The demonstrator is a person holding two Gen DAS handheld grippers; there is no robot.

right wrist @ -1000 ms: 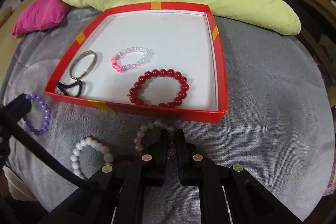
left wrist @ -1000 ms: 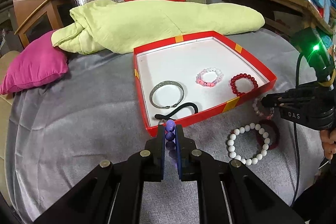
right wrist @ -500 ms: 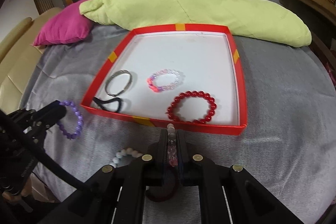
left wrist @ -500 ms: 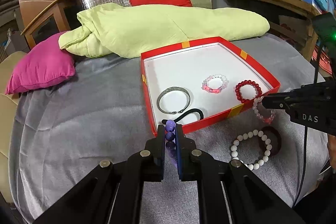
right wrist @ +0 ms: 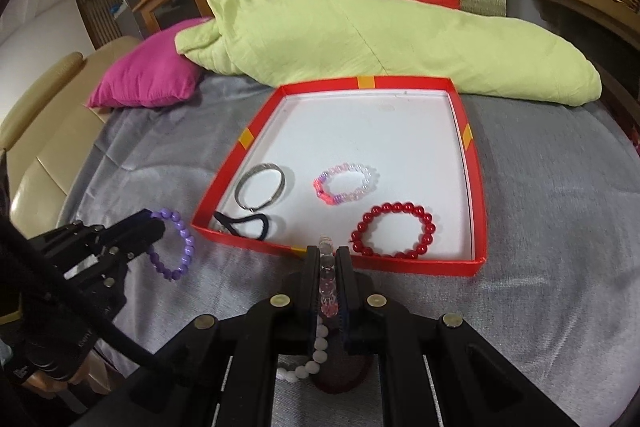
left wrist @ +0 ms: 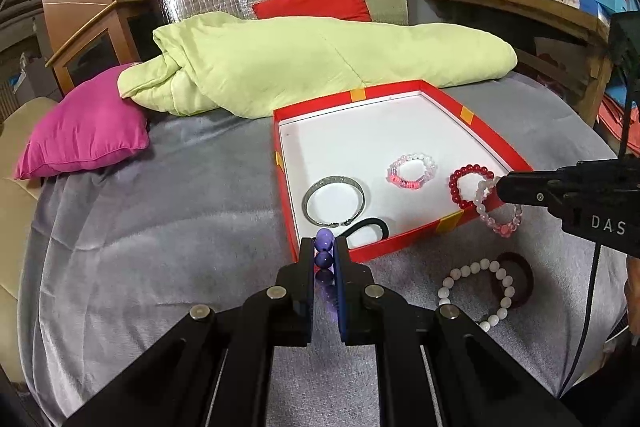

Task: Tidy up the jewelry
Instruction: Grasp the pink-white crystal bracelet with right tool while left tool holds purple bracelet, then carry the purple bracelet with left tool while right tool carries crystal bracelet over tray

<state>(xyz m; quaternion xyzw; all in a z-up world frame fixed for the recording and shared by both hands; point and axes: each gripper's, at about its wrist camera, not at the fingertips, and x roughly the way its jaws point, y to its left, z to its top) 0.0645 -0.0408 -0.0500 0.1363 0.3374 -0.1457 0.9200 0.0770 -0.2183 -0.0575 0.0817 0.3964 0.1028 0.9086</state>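
My left fingers [left wrist: 324,255] pinch a purple bracelet [right wrist: 176,245], hanging just short of the red box's [left wrist: 404,245] near-left corner. My right fingers [right wrist: 329,259] clamp a pale pink bracelet [left wrist: 498,207] above the near rim, the box floor straight ahead. My right hand looks nearer. A white bracelet [left wrist: 478,291] waits on the bed [left wrist: 160,227].

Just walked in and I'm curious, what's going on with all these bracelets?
A person is sorting jewelry into a red box on a grey bed cover, with a gripper in each hand. The left gripper is shut on a purple bead bracelet; the right gripper is shut on a pale pink bead bracelet, held near the box's front edge. Four pieces already lie inside the box. A white bead bracelet waits outside on the cover.
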